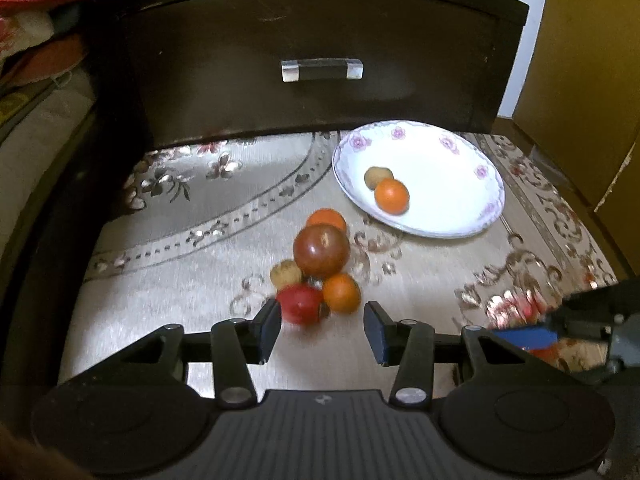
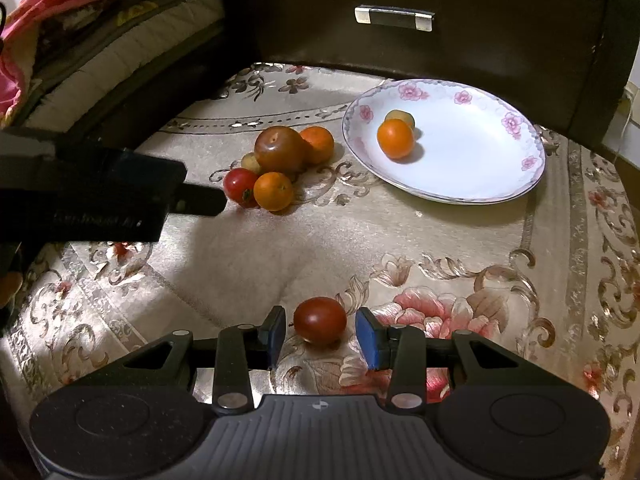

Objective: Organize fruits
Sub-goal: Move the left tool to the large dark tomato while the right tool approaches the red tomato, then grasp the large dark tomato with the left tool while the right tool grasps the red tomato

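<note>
A white flowered plate (image 1: 452,152) (image 2: 480,160) holds an orange (image 1: 391,196) (image 2: 395,138) and a small greenish fruit (image 1: 377,176) (image 2: 402,116). A pile of fruit lies left of it: a big dark-red tomato (image 1: 321,251) (image 2: 279,149), two oranges (image 1: 341,292) (image 2: 273,191), a red tomato (image 1: 300,304) (image 2: 239,186) and a small tan fruit (image 1: 285,275). My left gripper (image 1: 323,330) is open just before the red tomato. My right gripper (image 2: 320,336) is open around a lone dark-red tomato (image 2: 320,319) on the cloth, apart from both pads.
A dark drawer front with a metal handle (image 1: 322,69) (image 2: 394,18) stands behind the flowered cloth (image 1: 180,216). Bedding (image 2: 60,40) is piled at the left. A yellow cabinet (image 1: 584,80) stands at the right. The left gripper's body (image 2: 100,196) juts in from the left.
</note>
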The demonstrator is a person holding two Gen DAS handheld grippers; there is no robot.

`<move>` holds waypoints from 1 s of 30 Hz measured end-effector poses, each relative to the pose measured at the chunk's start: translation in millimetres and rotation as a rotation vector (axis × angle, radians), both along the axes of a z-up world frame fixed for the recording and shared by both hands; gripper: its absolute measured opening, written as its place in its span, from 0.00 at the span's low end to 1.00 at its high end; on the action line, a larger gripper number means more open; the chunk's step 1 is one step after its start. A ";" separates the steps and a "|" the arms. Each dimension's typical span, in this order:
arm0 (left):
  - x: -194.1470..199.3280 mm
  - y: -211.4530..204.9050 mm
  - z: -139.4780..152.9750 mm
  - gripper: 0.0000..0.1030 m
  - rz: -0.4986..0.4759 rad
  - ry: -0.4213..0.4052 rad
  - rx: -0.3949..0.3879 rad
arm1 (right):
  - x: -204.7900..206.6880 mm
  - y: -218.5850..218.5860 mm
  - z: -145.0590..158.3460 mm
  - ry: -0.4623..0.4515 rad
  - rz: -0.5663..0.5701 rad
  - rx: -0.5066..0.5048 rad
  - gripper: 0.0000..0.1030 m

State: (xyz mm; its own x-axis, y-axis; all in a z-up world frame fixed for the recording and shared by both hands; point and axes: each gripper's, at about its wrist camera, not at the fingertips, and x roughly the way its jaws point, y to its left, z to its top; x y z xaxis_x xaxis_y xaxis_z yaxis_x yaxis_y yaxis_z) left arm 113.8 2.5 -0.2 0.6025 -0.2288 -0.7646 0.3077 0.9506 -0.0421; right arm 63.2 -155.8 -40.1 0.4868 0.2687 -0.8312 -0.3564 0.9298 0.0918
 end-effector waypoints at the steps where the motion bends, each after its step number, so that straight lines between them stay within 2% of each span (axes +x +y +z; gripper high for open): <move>1: 3.7 -1.5 0.3 0.49 0.000 -0.008 0.003 | 0.9 0.0 -1.0 0.003 0.001 0.001 0.35; 9: 33.6 -19.9 -4.8 0.50 -0.010 -0.048 0.041 | 7.4 1.3 -5.2 0.009 0.016 0.004 0.34; 14: 48.8 -27.1 -15.3 0.50 -0.009 -0.035 0.053 | 9.1 -1.6 -5.6 0.019 0.012 0.022 0.33; 21: 56.5 -32.2 -30.1 0.50 -0.005 -0.022 0.084 | 10.3 -3.9 -5.0 0.030 0.006 0.040 0.33; 24: 57.9 -30.8 -29.6 0.46 0.004 -0.019 0.072 | 9.8 -5.1 -4.6 0.032 0.000 0.043 0.32; 30: 53.5 -28.9 -25.3 0.46 -0.004 -0.005 0.069 | 11.0 -8.9 -1.7 0.046 -0.016 0.055 0.24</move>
